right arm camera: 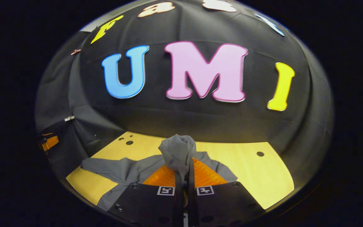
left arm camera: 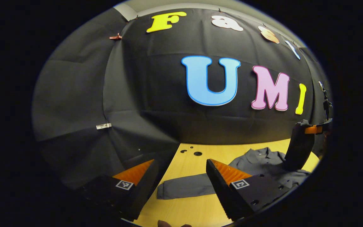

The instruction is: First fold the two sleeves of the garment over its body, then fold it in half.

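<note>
A: Left gripper view: left claw (left arm camera: pixel 181 176) open, fingers spread wide, nothing between them. It hangs above the near edge of the tabletop (left arm camera: pixel 197 208).

B: Where is the shirt (left arm camera: pixel 263 160)?

A: Grey, spread on the tabletop ahead and to the right of the left claw. One sleeve (left arm camera: pixel 184 186) lies flat and straight, reaching out from the body toward the tabletop's edge, right between the open fingers as seen from here. The other claw (left arm camera: pixel 299 146) stands over the far side of the shirt.

B: And the right gripper view?

A: Right claw (right arm camera: pixel 184 176) closed on a bunch of grey shirt cloth (right arm camera: pixel 178 151), both fingers pressed on it; the cloth sticks up in a lump above the fingertips. Rest of the shirt (right arm camera: pixel 121 168) lies on the tabletop (right arm camera: pixel 257 176) below, one sleeve (right arm camera: pixel 99 165) stretched to the left. Small round holes in the tabletop near the back wall.
</note>
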{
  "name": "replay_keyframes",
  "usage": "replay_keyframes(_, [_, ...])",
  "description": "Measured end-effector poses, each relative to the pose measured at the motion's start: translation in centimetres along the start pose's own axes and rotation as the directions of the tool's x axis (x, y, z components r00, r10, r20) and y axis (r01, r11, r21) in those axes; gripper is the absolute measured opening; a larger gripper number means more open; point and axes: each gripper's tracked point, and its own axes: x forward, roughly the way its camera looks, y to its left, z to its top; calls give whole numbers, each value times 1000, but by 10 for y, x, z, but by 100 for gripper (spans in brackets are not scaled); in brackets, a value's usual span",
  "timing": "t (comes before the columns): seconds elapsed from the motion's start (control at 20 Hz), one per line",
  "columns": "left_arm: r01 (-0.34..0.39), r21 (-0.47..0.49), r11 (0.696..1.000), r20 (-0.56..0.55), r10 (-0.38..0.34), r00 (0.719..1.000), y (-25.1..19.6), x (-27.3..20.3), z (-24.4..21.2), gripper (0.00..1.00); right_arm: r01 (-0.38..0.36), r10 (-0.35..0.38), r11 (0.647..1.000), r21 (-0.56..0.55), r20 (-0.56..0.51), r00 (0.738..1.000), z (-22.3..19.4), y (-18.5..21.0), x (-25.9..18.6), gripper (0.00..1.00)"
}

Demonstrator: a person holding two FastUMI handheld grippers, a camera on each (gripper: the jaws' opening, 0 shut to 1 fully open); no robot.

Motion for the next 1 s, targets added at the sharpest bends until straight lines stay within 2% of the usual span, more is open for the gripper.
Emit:
replay_keyframes(0.2, [11, -4, 1000, -62, -11, 998, 16, 34, -37, 97, -30, 24, 998, -51, -125, 992, -61, 42, 38, 10])
replay_keyframes(0.35, [19, 14, 1000, -108, -18, 994, 24, 57, -65, 96, -25, 13, 998, -50, -218, 976, -104, 63, 58, 10])
replay_keyframes(0.55, [16, -14, 1000, -176, -18, 984, 37, 86, -103, 96, -18, -3, 998, -61, -318, 948, -151, 84, 79, 11])
replay_keyframes(0.8, [-12, -56, 998, -274, -4, 962, 48, 113, -150, 97, 18, -4, 999, 29, -411, 912, -193, 98, 86, 11])
replay_keyframes(1.0, [-18, -40, 999, -340, 3, 940, 45, 125, -176, 96, -14, 42, 998, 62, -471, 881, -216, 111, 83, 14])
